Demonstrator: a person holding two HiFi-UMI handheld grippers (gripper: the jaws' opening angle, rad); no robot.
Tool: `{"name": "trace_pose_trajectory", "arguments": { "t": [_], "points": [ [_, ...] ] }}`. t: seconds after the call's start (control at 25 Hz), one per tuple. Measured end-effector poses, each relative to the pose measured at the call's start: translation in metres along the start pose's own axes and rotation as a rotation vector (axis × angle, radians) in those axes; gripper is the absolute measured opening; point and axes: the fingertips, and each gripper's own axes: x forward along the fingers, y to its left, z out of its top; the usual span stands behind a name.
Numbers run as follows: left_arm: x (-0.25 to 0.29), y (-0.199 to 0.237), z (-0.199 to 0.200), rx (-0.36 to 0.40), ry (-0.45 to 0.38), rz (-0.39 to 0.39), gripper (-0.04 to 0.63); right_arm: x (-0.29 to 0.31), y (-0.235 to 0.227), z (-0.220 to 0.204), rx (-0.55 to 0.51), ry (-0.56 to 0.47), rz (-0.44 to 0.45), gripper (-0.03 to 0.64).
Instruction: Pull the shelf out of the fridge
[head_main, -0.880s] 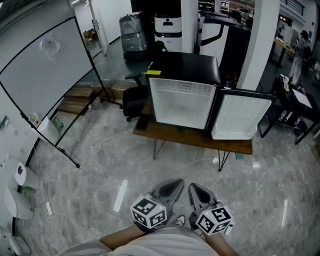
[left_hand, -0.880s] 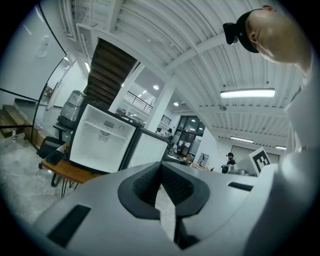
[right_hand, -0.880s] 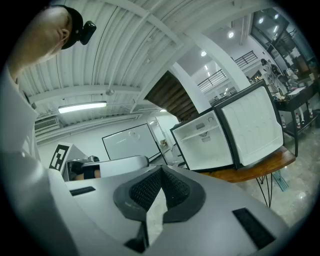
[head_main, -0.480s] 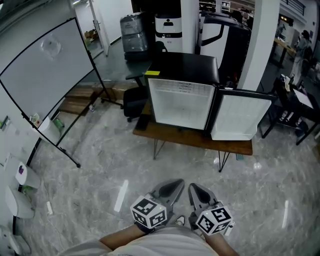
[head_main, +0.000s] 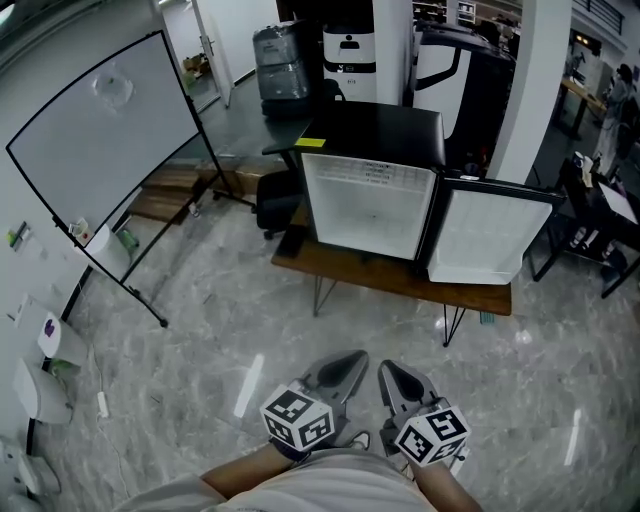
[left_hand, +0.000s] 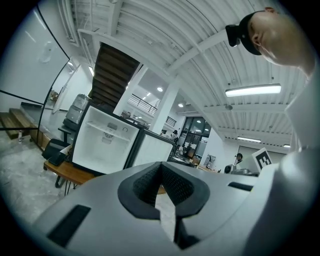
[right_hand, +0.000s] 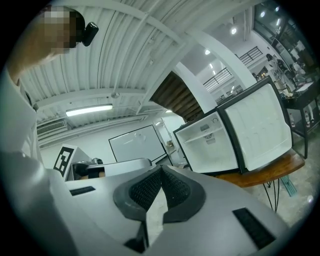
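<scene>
A small fridge (head_main: 370, 195) with a black top stands on a low wooden table (head_main: 390, 282), its white door (head_main: 487, 238) swung open to the right. The interior is white, with a thin white shelf (left_hand: 106, 129) high inside. Both grippers are held close to my body, a good way from the fridge across the marble floor. The left gripper (head_main: 352, 360) and right gripper (head_main: 388, 370) sit side by side, each shut with nothing between the pads. The fridge (left_hand: 102, 145) shows far off beyond the left gripper (left_hand: 161, 167), and the fridge (right_hand: 210, 145) likewise beyond the right gripper (right_hand: 161, 172).
A large whiteboard (head_main: 100, 130) on a wheeled stand leans at the left. A black office chair (head_main: 275, 195) sits left of the table, with wooden steps (head_main: 165, 190) behind it. A white pillar (head_main: 525, 80) and a dark desk (head_main: 610, 225) stand at the right.
The head view has shifted slightly, so the fridge and whiteboard sit a little further right in the picture. Both grippers stay shut in the same place.
</scene>
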Motion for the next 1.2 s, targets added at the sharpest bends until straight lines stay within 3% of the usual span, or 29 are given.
{"name": "trace_pose_trajectory", "arguments": {
  "t": [0.48, 1.2],
  "points": [
    [0.039, 0.044, 0.024, -0.004, -0.024, 0.021, 0.006, 0.046, -0.026, 0.022, 0.003, -0.02, 0.014, 0.018],
    [0.154, 0.193, 0.103, 0.004, 0.012, -0.13, 0.006, 0.215, -0.101, 0.067, 0.006, -0.06, -0.143, 0.018]
  ]
}}
